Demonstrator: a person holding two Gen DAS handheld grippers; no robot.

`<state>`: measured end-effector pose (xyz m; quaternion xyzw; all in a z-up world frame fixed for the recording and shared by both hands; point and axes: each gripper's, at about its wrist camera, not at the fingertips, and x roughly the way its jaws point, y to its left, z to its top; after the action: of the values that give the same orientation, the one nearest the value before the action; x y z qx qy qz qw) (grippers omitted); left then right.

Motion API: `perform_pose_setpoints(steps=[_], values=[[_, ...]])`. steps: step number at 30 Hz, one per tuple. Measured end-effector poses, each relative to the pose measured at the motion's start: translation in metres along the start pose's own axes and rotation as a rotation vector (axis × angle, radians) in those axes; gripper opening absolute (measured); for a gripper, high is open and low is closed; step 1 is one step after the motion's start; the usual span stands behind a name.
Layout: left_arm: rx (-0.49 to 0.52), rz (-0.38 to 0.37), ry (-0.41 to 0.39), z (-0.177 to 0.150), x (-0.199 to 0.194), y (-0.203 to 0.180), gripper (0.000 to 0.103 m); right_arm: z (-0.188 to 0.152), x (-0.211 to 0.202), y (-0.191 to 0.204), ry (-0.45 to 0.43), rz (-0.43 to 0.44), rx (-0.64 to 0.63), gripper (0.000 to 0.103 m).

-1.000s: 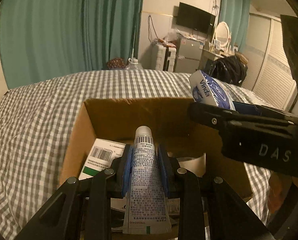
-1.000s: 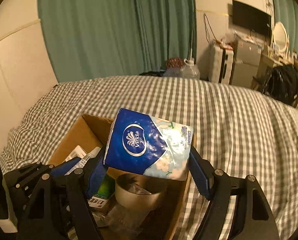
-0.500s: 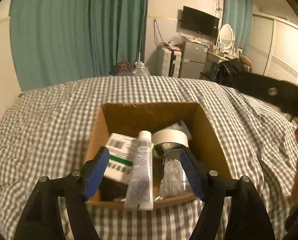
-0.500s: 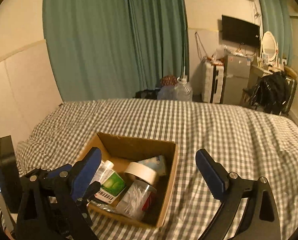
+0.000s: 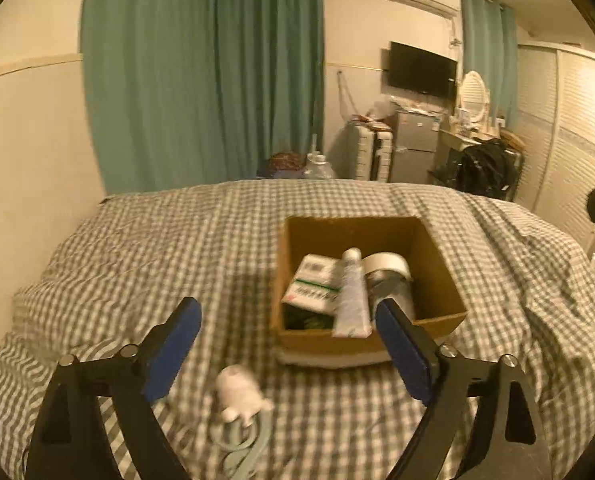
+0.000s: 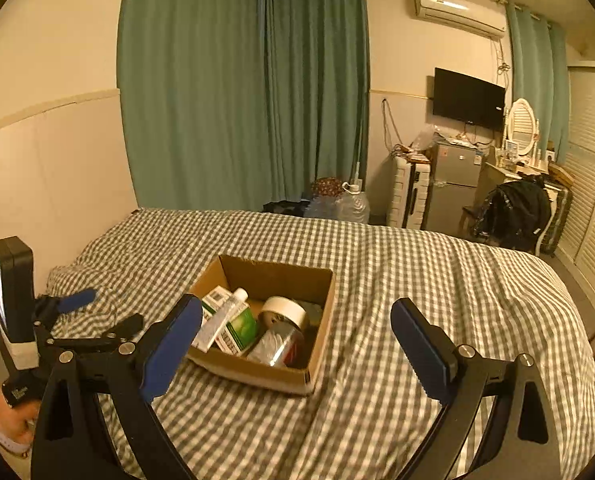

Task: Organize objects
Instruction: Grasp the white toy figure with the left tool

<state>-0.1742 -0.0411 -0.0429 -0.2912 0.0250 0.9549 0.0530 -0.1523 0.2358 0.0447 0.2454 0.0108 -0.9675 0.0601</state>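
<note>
A cardboard box (image 5: 441,280) (image 6: 321,280) sits on the checked bed. Inside it lie a white tube (image 5: 351,296) (image 6: 221,318), a green-and-white carton (image 5: 313,288) (image 6: 237,328), a tape roll (image 5: 387,264) (image 6: 285,310) and a clear jar (image 6: 275,346). My left gripper (image 5: 287,350) is open and empty, pulled back to the box's left front. A small white object with a pale cord (image 5: 239,396) lies on the cover between its fingers. My right gripper (image 6: 293,350) is open and empty, held back above the box's near side. The left gripper (image 6: 93,312) also shows at that view's left.
The checked bed cover (image 6: 417,280) spreads around the box, rumpled at the right. Green curtains (image 6: 237,100), a wall TV (image 6: 467,98), a small fridge (image 6: 453,192) and a dressing table with a dark bag (image 6: 513,212) stand beyond the bed. A hand (image 6: 11,420) holds the left tool.
Both grippers opened and drew back. The left let the white tube go into the box and moved left. The right dropped the blue tissue pack and rose away.
</note>
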Motion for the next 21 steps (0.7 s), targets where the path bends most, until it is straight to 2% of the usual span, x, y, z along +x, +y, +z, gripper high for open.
perform_pose_setpoints(steps=[4, 12, 17, 21], values=[[-0.007, 0.050, 0.013, -0.028, -0.005, 0.020, 0.092, -0.023, 0.002, 0.009, 0.025, 0.007, -0.005, 0.096], [-0.017, 0.148, 0.083, -0.081, 0.021, 0.055, 0.092, -0.079, 0.056, 0.042, 0.125, 0.068, 0.009, 0.096], [-0.043, 0.148, 0.137, -0.113, 0.049, 0.064, 0.092, -0.103, 0.091, 0.056, 0.174, 0.074, -0.011, 0.096], [-0.029, 0.134, 0.226, -0.133, 0.077, 0.060, 0.092, -0.123, 0.114, 0.054, 0.220, 0.088, 0.004, 0.096]])
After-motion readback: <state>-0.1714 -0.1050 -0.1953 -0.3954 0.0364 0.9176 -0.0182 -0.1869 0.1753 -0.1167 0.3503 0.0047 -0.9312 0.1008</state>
